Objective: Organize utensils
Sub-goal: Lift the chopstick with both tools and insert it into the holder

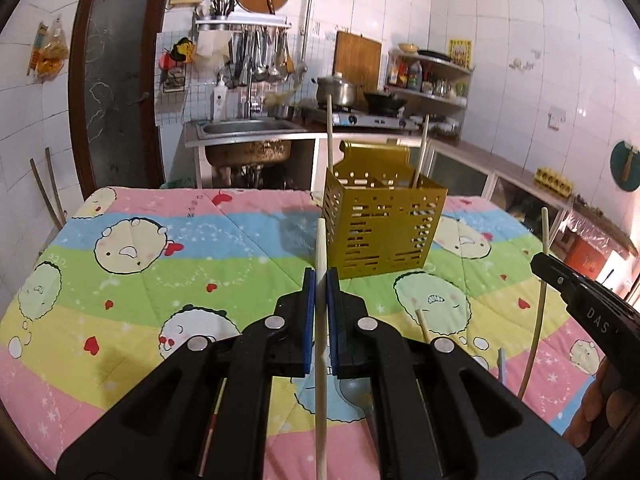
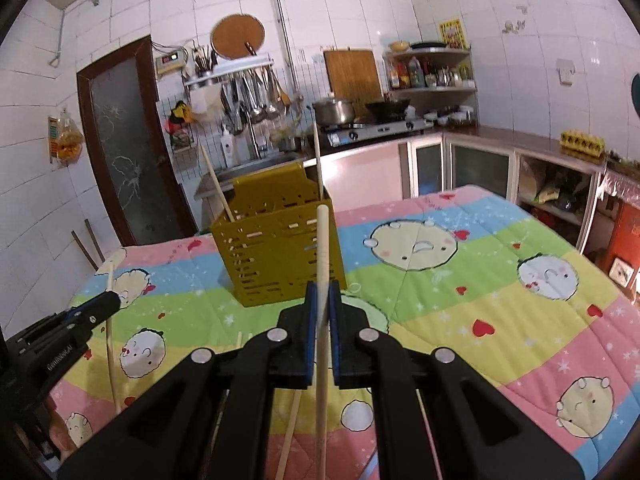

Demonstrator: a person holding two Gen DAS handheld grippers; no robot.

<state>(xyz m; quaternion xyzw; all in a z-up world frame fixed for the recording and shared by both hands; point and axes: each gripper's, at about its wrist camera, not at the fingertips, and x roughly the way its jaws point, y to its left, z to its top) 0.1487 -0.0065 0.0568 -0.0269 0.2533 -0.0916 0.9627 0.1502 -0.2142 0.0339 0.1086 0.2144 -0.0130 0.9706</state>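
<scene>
A gold perforated utensil holder [image 1: 384, 228] stands on the table with two chopsticks [image 1: 329, 136] upright in it; it also shows in the right wrist view [image 2: 280, 256]. My left gripper [image 1: 320, 280] is shut on a pale wooden chopstick [image 1: 321, 344], held upright just in front of the holder. My right gripper [image 2: 322, 292] is shut on another wooden chopstick [image 2: 322, 248], also upright in front of the holder. The right gripper shows in the left view [image 1: 576, 284], and the left gripper in the right view [image 2: 76, 316]. A chopstick [image 1: 424, 326] and a spoon [image 1: 354, 390] lie on the cloth.
The table wears a striped cartoon cloth [image 1: 160, 272]. More chopsticks [image 2: 290, 436] lie on it below my right gripper. Behind are a sink [image 1: 248, 128], a stove with pots [image 1: 352, 108], shelves and cabinets [image 2: 480, 164].
</scene>
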